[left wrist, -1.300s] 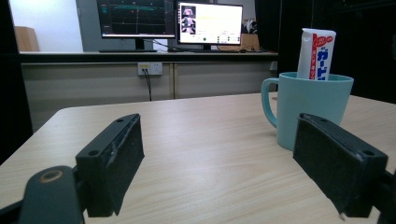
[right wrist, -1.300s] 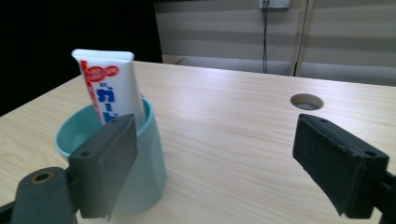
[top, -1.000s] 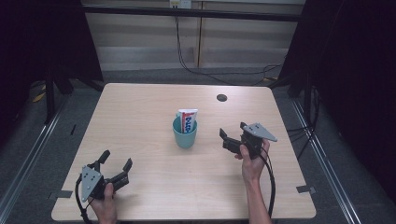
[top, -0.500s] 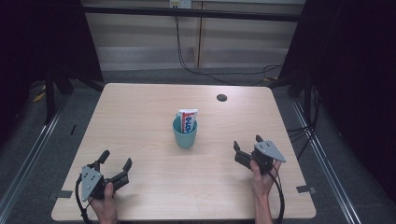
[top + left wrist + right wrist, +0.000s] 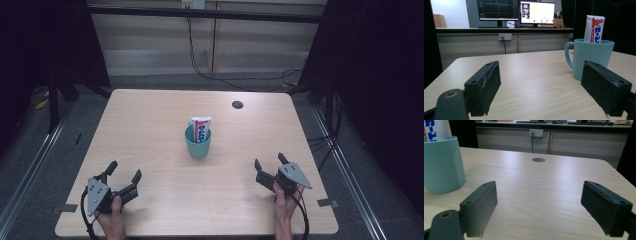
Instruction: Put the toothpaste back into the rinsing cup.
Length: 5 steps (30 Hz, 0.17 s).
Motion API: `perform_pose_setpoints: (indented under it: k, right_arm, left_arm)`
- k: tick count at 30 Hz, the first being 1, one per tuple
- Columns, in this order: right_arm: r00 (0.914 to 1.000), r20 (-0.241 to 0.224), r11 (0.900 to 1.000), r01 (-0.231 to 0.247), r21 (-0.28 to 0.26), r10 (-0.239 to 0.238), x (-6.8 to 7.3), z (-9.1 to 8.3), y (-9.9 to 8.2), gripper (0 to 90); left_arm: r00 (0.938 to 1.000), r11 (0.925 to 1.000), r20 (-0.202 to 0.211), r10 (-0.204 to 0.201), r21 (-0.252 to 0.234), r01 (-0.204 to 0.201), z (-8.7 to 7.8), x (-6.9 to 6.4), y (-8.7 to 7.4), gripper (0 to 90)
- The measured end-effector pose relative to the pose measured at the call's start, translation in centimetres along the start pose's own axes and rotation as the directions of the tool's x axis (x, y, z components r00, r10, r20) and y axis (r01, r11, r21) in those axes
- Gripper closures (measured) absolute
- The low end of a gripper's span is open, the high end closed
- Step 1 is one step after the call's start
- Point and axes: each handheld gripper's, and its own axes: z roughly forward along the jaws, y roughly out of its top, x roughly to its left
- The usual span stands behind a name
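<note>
A teal mug [image 5: 198, 143] stands in the middle of the wooden table [image 5: 150, 120] with a white, red and blue toothpaste tube [image 5: 200, 128] upright inside it. The mug [image 5: 589, 58] and tube [image 5: 594, 28] appear at the right of the left gripper view, and the mug [image 5: 442, 165] at the far left of the right gripper view. My left gripper [image 5: 124, 171] rests open near the front left corner. My right gripper [image 5: 270, 161] rests open at the front right. Nothing lies between either pair of jaws [image 5: 541, 85] [image 5: 540, 205].
A round dark hole [image 5: 237, 104] [image 5: 538, 159] sits in the tabletop at the back right. Cables hang behind the table's far edge. Monitors [image 5: 515, 10] stand on a counter beyond the table in the left gripper view.
My right gripper has drawn back from beside the mug toward the front right edge and settled low on the table. The left gripper has stayed put.
</note>
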Motion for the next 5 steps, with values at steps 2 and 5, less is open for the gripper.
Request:
perform_pose_setpoints:
  k: [2,5]
  right_arm:
    - [0.9998,-0.013,0.9999,-0.012,-0.010,0.012,-0.18,-0.09,-0.05,13.1]
    - [0.9998,-0.016,0.9994,0.011,-0.033,-0.012,0.02,-0.31,-0.14,13.1]
  left_arm:
    - [1.0000,1.0000,0.000,0.002,0.000,-0.002,-0.01,0.00,0.00,16.1]
    - [1.0000,1.0000,0.001,0.002,0.000,-0.002,-0.02,0.01,0.00,16.0]
